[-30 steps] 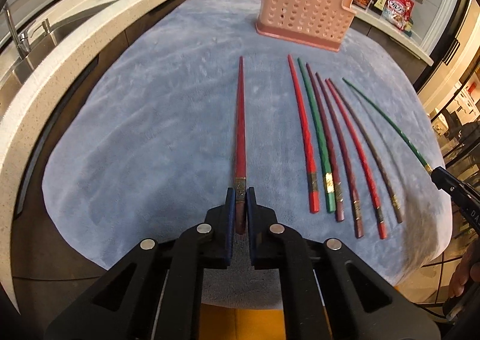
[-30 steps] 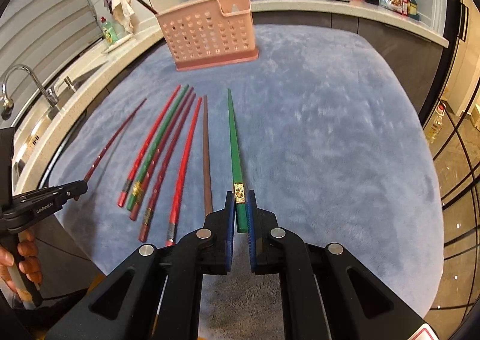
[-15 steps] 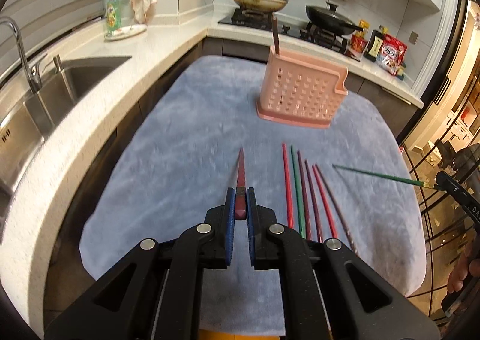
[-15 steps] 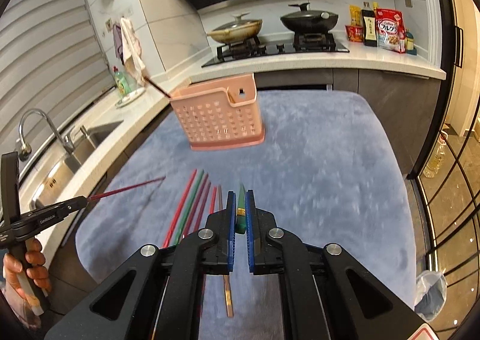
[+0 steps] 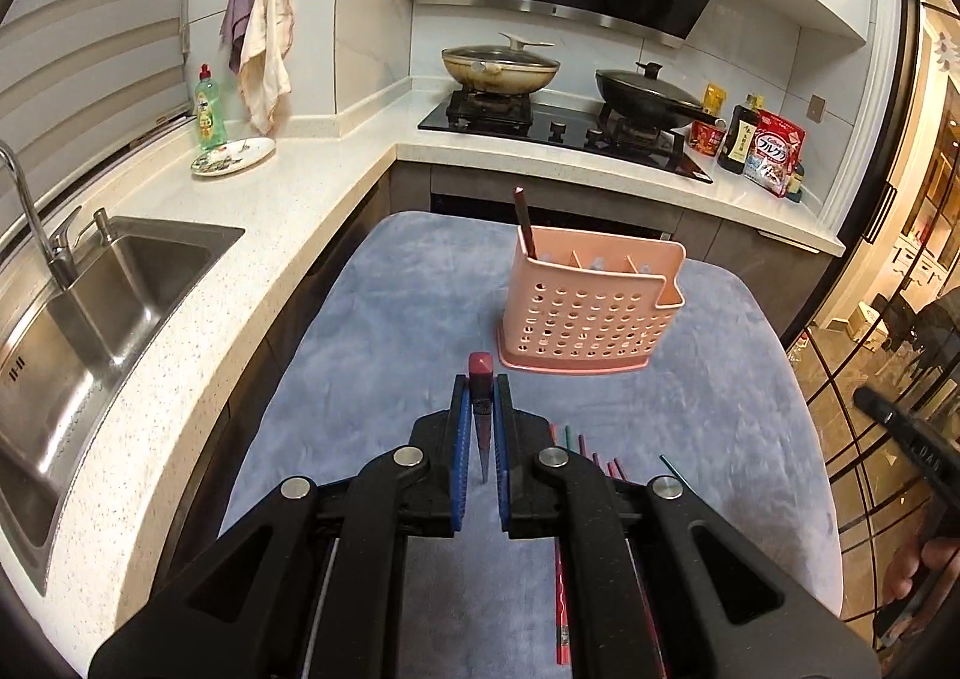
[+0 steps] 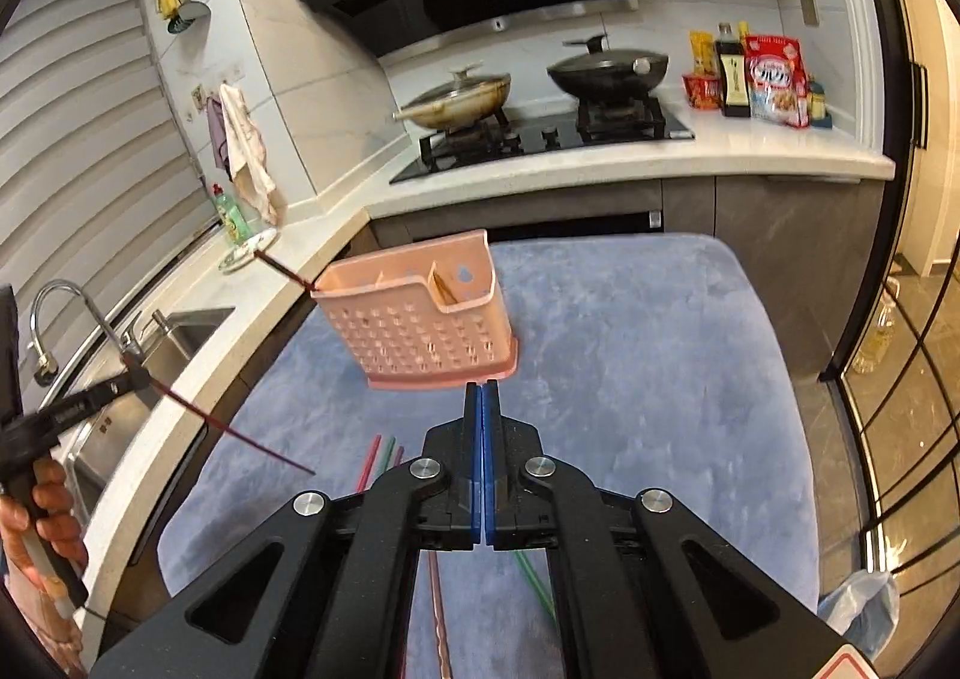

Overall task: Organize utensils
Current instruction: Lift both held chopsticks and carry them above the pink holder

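A pink perforated utensil basket (image 5: 591, 307) stands on the blue-grey cloth; it also shows in the right wrist view (image 6: 420, 319). One dark chopstick (image 5: 525, 223) stands in its left compartment. My left gripper (image 5: 480, 397) is shut on a red chopstick (image 5: 481, 379), lifted with its tip pointing down; in the right wrist view the red chopstick (image 6: 228, 427) slants down from that gripper. My right gripper (image 6: 482, 388) is shut on a green chopstick (image 6: 534, 583), which hangs below the fingers. Several chopsticks (image 5: 591, 457) lie on the cloth.
A sink (image 5: 90, 307) and white counter (image 5: 252, 259) lie to the left. The stove with two pans (image 5: 498, 67) is behind the basket. Bottles and packets (image 5: 768, 151) stand at the back right. The cloth's right edge (image 6: 798, 439) drops to the floor.
Both grippers have lifted and tilted upward with their chopsticks, which now hang tip down. The basket looks nearer and more level in both views.
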### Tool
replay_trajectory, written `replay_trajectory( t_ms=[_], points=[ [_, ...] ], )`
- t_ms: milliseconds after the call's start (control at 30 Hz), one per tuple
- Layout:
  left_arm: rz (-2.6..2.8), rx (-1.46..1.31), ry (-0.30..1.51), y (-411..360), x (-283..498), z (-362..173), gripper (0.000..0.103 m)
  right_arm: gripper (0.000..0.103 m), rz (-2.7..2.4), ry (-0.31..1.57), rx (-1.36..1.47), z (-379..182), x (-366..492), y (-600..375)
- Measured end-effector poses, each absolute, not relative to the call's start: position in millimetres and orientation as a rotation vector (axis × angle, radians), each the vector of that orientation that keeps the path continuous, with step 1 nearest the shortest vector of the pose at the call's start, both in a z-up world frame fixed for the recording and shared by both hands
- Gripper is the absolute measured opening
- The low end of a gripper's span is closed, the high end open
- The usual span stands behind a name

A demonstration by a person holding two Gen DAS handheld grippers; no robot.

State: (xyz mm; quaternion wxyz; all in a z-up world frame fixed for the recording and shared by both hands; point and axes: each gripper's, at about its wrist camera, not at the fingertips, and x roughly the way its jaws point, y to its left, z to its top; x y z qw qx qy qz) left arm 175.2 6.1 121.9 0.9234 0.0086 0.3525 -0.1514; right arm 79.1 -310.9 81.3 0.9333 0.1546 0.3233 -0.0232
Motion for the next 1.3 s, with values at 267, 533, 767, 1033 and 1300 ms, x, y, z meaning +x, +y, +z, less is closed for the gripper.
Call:
replay_trajectory(
  t_ms=[267,533,767,1033,1300],
  points=[
    [-0.326,0.006,0.754,14,158,116,0.007,0.029,-0.044,0.931,0.247,-11,22,-311],
    [-0.33,-0.007,0.765,12,145,113,0.007,0.029,-0.059,1.058,0.21,-67,3,-307],
    [-0.322,-0.005,0.773,11,140,111,0.007,0.011,-0.06,1.085,0.141,-82,9,-299],
    [-0.323,-0.01,0.77,12,139,113,0.007,0.007,-0.021,1.061,0.109,-61,6,-287],
    [-0.313,-0.011,0.759,12,141,117,0.007,0.007,0.024,0.898,0.111,8,13,-268]
  ],
)
